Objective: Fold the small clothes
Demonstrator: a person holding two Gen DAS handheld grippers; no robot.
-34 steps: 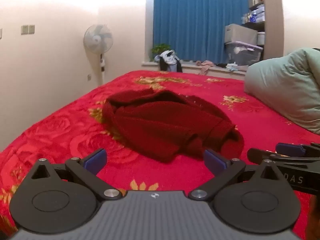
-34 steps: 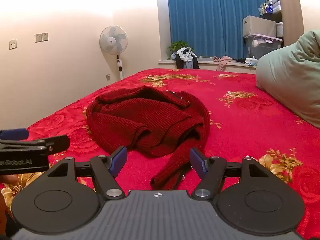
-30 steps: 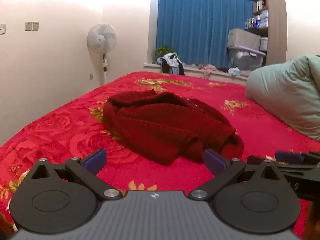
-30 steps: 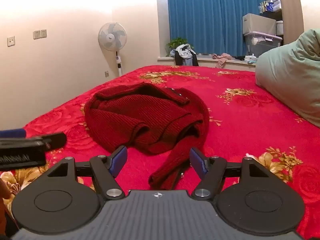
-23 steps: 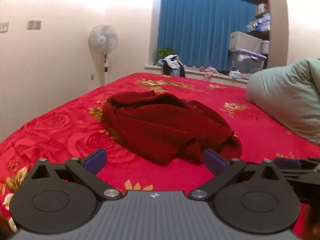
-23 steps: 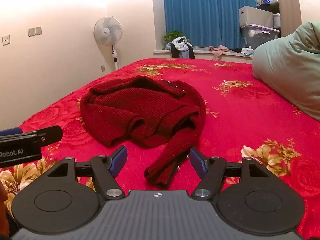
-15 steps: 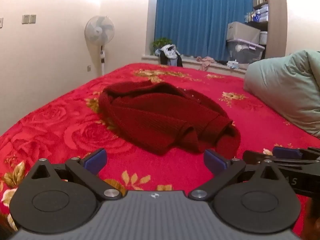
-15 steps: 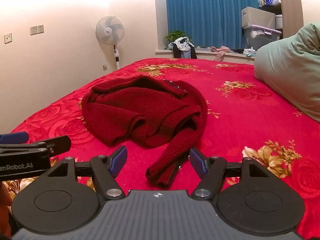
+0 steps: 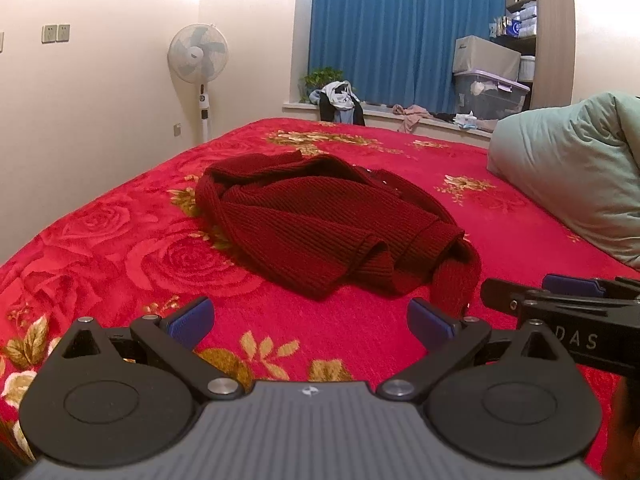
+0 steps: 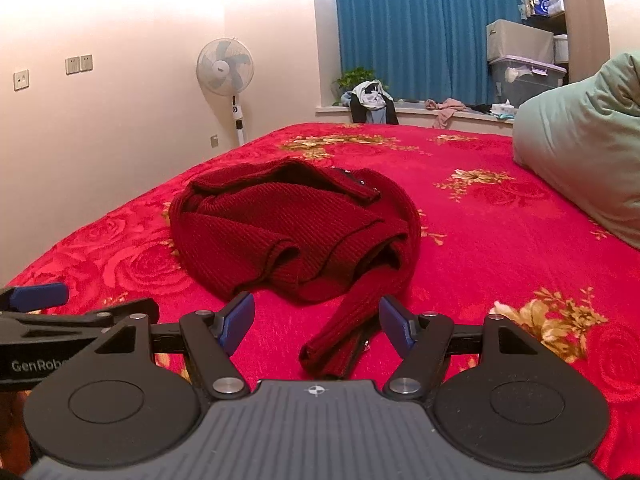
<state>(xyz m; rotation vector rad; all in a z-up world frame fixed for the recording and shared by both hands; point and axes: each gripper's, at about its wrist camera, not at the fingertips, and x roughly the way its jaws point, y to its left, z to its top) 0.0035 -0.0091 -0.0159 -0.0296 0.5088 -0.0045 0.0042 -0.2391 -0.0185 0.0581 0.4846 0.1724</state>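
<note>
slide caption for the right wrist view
Open right gripper poised over a sleeve of the crumpled red sweater on a floral bedspread.

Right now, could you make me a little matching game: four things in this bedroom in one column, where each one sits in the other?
1. dark red knitted sweater
2. white pedestal fan
3. pale green quilted duvet
4. clear plastic storage box

A. by the wall, left of the curtain
B. bundled on the bed's right side
C. crumpled mid-bed
D. beside the shelves

Pairs: 1-C, 2-A, 3-B, 4-D

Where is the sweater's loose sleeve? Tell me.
In the right wrist view, the sleeve trails from the dark red sweater toward the camera, ending between the open right gripper fingers.
</note>
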